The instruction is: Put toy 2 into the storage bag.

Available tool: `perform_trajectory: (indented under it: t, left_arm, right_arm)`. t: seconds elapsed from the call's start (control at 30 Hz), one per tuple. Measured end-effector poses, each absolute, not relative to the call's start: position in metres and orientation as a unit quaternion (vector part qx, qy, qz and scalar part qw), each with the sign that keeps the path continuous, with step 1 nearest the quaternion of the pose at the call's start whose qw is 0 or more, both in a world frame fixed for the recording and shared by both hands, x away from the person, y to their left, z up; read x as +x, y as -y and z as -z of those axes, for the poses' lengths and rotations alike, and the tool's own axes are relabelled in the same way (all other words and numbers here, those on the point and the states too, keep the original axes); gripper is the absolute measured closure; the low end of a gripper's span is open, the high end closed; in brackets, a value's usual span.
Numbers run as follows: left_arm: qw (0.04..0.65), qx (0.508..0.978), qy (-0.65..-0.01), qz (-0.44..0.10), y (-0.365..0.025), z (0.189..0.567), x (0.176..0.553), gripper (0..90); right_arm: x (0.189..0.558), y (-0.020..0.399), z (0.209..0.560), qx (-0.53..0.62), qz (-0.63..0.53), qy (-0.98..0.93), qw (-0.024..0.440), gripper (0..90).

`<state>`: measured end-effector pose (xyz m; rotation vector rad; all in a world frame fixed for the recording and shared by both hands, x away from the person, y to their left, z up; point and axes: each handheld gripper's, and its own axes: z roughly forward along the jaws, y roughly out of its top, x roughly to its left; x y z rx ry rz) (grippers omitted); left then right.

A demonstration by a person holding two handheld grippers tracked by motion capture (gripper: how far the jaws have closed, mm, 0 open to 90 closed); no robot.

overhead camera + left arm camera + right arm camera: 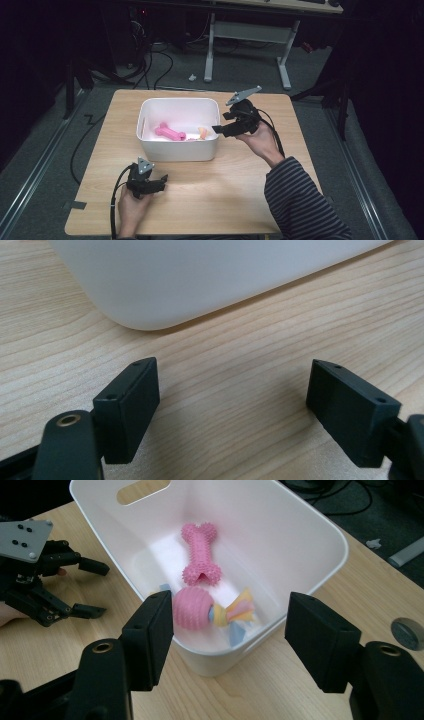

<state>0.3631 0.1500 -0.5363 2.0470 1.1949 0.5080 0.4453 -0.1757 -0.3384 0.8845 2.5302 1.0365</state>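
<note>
A white plastic bin (176, 150) stands on the wooden table. Inside it lie a pink spiky bone toy (201, 554) (170, 132) and a pink ball toy with pastel rope tails (192, 608). My right gripper (230, 625) (218, 126) hovers open above the bin's right rim, with nothing between its jaws. My left gripper (232, 400) (161, 181) rests open low on the table in front of the bin (200, 275), empty; it also shows in the right gripper view (92, 587).
The wooden table (215, 195) has free room in front of and to the right of the bin. A round grey disc (407, 632) is set into the tabletop. Desk legs (285, 65) and cables (160, 60) are on the floor beyond the table.
</note>
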Motion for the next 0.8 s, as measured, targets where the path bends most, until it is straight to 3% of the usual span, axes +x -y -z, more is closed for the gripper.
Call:
perform_trajectory:
  t: [0.8]
  left_arm:
    - [0.35,0.791,-0.461,-0.197,-0.15,0.536,0.363,21.5]
  right_arm:
    - [0.404,0.245,0.324,0.339,-0.384,-0.844,0.162,37.5]
